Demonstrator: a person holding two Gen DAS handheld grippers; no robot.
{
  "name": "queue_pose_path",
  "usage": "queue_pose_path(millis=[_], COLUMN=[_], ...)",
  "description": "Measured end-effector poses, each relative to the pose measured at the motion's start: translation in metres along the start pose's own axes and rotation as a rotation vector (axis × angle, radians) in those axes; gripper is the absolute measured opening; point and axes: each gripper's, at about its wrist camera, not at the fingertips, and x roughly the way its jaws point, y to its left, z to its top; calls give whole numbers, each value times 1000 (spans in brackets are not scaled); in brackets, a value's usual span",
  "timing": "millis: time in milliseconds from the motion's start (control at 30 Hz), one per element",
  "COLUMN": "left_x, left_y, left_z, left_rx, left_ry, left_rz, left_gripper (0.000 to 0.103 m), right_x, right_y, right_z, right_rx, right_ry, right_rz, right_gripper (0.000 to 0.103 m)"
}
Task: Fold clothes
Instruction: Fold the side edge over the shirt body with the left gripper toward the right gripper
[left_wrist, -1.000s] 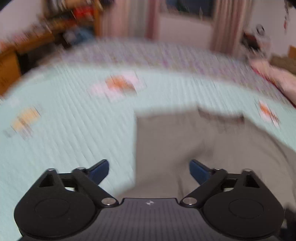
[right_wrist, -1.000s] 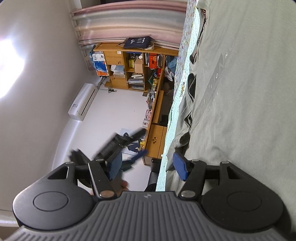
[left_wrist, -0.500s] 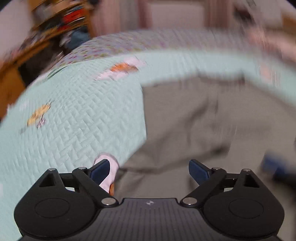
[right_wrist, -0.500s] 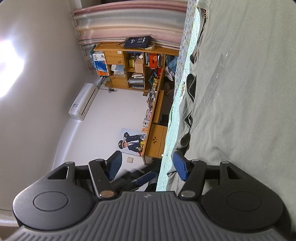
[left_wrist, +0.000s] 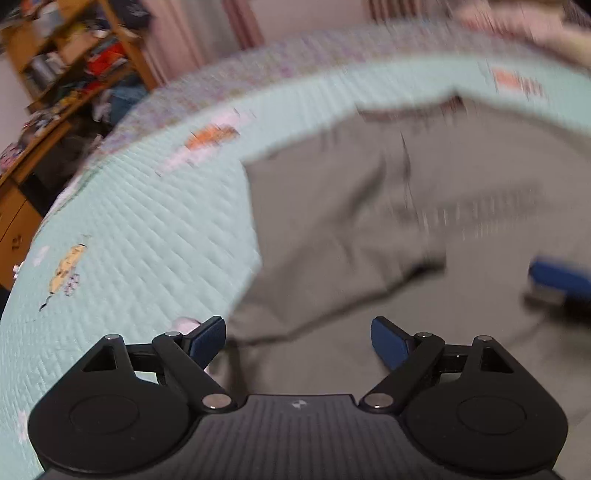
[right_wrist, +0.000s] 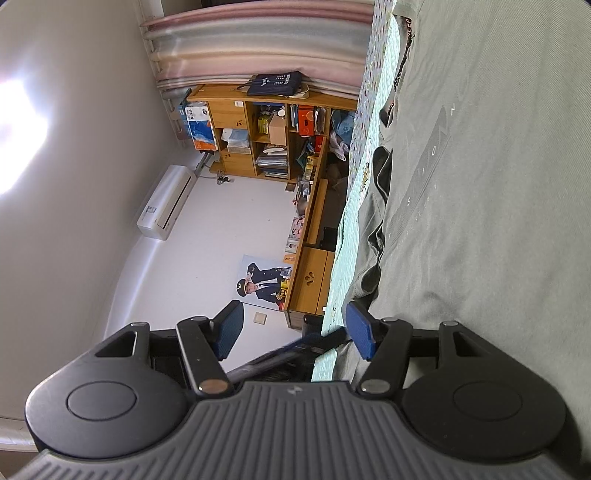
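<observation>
I have the left gripper (left_wrist: 297, 338) angled down over the lower middle of its frame, jaws wide apart and just opened a little further, with nothing between the blue pads. Below and ahead of it lies the grey T-shirt (left_wrist: 369, 229), spread on the mint quilted bedspread (left_wrist: 140, 229), filling the centre and right of the left wrist view; one sleeve is folded over and its edge runs diagonally just above the pads. The picture is smeared, so I cannot judge exactly where that edge sits relative to the fingertips.

The right gripper (right_wrist: 291, 328) is rolled on its side at the bottom of its frame, jaws partly open and holding nothing; one pad (right_wrist: 360, 334) sits right beside the shirt's edge, the other out over open room. Its blue finger also shows at the right edge of the left wrist view.

My worries from here: closing the left jaws while the view is this blurred could pinch bedspread together with the shirt, or catch only one layer of the folded sleeve, and the fold would drag crooked. The shirt is limp and will bunch if I pull from one side alone. The two grippers are near each other, so a hasty sweep could knock them together
</observation>
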Motion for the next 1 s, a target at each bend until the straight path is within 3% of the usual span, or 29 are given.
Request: queue_pose_path(millis=[267, 600, 800, 900, 933, 1000], left_x=[-18, -14, -6, -3, -3, -3], left_y=[-18, -49, -55, -57, -57, -52], left_z=[2, 21, 28, 28, 28, 30], left_rx=[92, 213, 232, 236, 224, 177], left_ry=[-74, -148, -162, -159, -154, -149], left_rz=[68, 43, 10, -30, -54, -88], left_gripper=[89, 85, 60, 30, 11, 5], right_x=[1, 2, -1, -4, -4, -5], right_y=[-1, 0, -3, -3, -2, -2], right_z=[0, 1, 3, 2, 2, 2], right_rx=[2, 9, 56, 64, 59, 53], right_ry=[-1, -3, -22, -37, -38, -42], right_rz=[2, 7, 35, 51, 50, 49], right_gripper=[63, 63, 65, 69, 70, 71])
